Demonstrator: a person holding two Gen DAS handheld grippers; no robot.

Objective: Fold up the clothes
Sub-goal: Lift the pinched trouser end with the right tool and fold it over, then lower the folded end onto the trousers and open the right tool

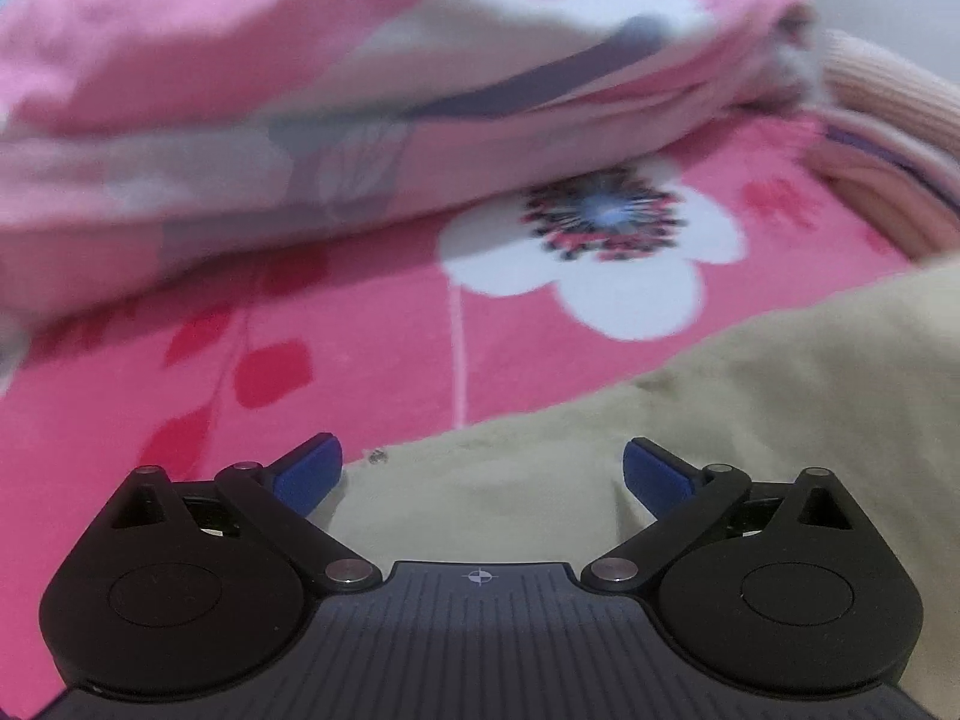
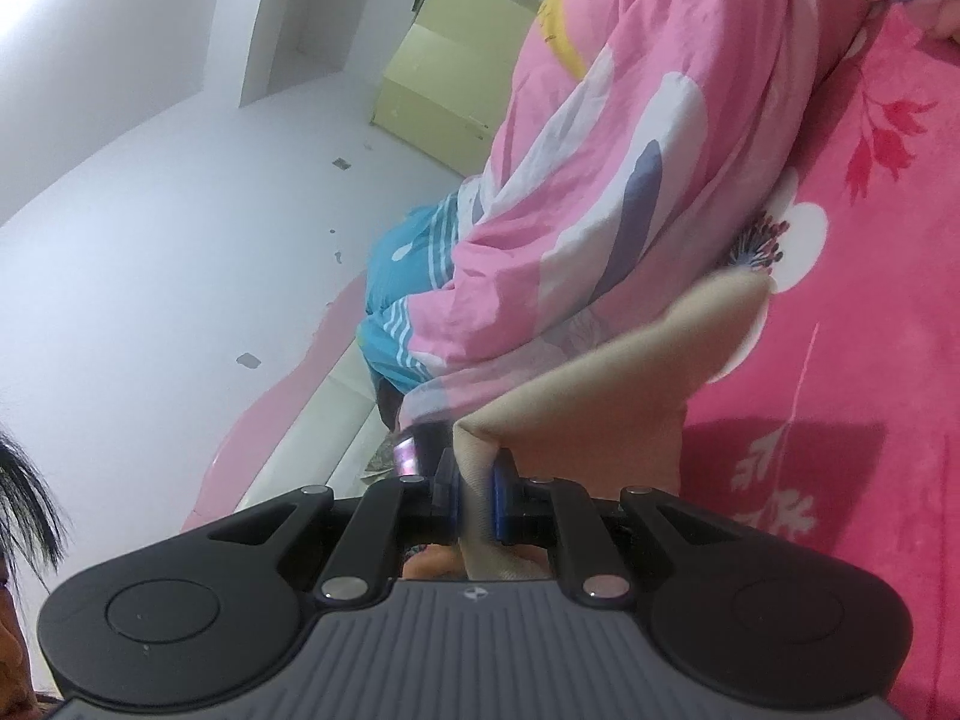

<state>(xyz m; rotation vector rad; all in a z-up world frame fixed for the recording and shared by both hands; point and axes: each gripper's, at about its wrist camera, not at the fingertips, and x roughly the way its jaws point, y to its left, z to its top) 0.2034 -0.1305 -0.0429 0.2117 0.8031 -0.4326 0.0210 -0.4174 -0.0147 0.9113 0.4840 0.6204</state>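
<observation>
A beige garment (image 1: 750,396) lies on the pink flowered blanket (image 1: 360,348), spreading from the lower middle to the right of the left wrist view. My left gripper (image 1: 483,471) hovers just over its near edge, open, its blue pads (image 1: 309,471) wide apart with nothing between them. In the right wrist view, which is rolled sideways, my right gripper (image 2: 477,495) is shut on a folded edge of the same beige garment (image 2: 630,378), which rises from the pads toward a corner near the white flower.
A bunched pink quilt (image 1: 360,72) with white and purple shapes is heaped behind the garment; it also shows as the quilt (image 2: 600,180). A ribbed pale pink sleeve (image 1: 888,120) sits at far right. A blue striped cloth (image 2: 408,276), a white wall (image 2: 150,210) and a yellow cabinet (image 2: 444,78) lie beyond.
</observation>
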